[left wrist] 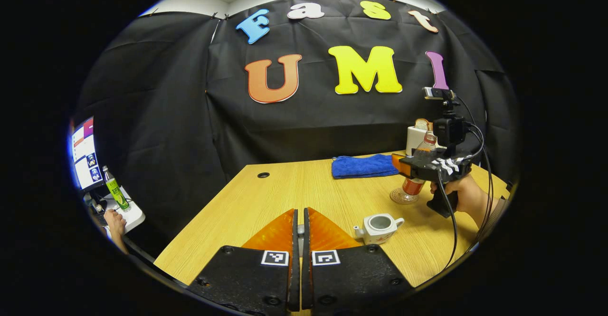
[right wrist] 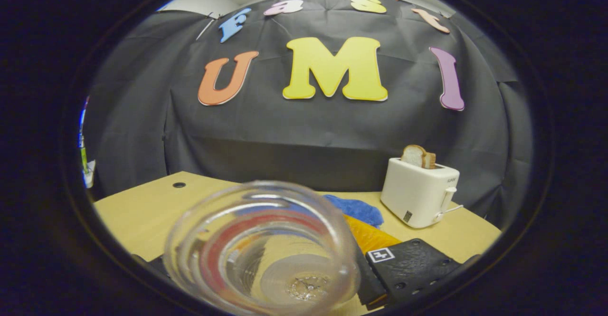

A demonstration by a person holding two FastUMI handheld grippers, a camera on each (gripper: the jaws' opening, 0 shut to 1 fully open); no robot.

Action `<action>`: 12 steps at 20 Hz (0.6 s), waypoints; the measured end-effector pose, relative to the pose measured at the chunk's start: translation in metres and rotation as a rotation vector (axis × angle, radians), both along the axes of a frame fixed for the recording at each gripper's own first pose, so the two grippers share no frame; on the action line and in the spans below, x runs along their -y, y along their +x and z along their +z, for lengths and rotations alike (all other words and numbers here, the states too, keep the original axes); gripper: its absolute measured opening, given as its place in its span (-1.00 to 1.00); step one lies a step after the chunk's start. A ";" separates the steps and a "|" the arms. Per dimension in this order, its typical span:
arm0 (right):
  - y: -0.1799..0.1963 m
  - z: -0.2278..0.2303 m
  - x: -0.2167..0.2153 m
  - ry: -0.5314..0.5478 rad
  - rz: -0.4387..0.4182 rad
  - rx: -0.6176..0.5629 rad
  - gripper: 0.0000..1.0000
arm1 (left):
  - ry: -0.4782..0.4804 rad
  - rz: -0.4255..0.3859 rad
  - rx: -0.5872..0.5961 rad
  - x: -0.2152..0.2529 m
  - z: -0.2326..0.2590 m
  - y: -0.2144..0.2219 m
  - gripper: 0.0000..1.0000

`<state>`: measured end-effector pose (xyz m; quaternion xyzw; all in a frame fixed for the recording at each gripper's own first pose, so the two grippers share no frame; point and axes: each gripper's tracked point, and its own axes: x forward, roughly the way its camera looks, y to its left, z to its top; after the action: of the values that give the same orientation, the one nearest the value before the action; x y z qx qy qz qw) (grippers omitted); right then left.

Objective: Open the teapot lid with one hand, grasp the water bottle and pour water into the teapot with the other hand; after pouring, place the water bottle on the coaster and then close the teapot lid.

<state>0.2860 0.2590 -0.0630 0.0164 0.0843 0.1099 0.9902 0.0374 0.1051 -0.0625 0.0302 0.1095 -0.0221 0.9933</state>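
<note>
1. In the left gripper view the left tongs (left wrist: 298,230) sit at the bottom, fingers drawn nearly together with a thin gap; a small pale thing shows in that gap, too little of it to name.
2. The teapot (left wrist: 379,228) stands on the surface (left wrist: 266,202) near its front edge, just right of the left tongs. Its top is open and the hollow inside shows; spout to the left, handle to the right.
3. Farther back and to the right, a hand (left wrist: 468,197) holds the right tongs (left wrist: 403,165), which grip the bottle (left wrist: 420,171). The bottle stands roughly upright on the coaster (left wrist: 403,196), cap up.
4. In the right gripper view the bottle (right wrist: 261,249) sits between the fingers close to the lens, clear-walled with a red band; one finger (right wrist: 375,240) shows at its right, the other is hidden behind it.
5. A blue cloth (left wrist: 363,166) lies by the far edge of the surface.
6. A white toaster (right wrist: 419,191) with bread (right wrist: 417,156) in its slots stands at the far right corner.
7. Off the surface's left edge, a green bottle (left wrist: 114,190) stands beside a screen (left wrist: 85,154), with another hand (left wrist: 115,221) below it.
</note>
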 end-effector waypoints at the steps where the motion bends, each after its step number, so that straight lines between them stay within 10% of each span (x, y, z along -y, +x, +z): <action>1: 0.003 -0.001 -0.001 0.000 0.010 -0.013 0.60 | 0.001 0.001 -0.001 0.000 -0.001 0.000 -0.92; 12: 0.018 -0.005 -0.009 -0.062 0.066 -0.054 0.60 | 0.014 0.019 -0.024 -0.007 -0.009 0.004 -0.92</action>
<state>0.3041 0.2683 -0.0682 -0.0139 0.1150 0.1393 0.9834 0.0415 0.1117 -0.0714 0.0359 0.1216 -0.0122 0.9919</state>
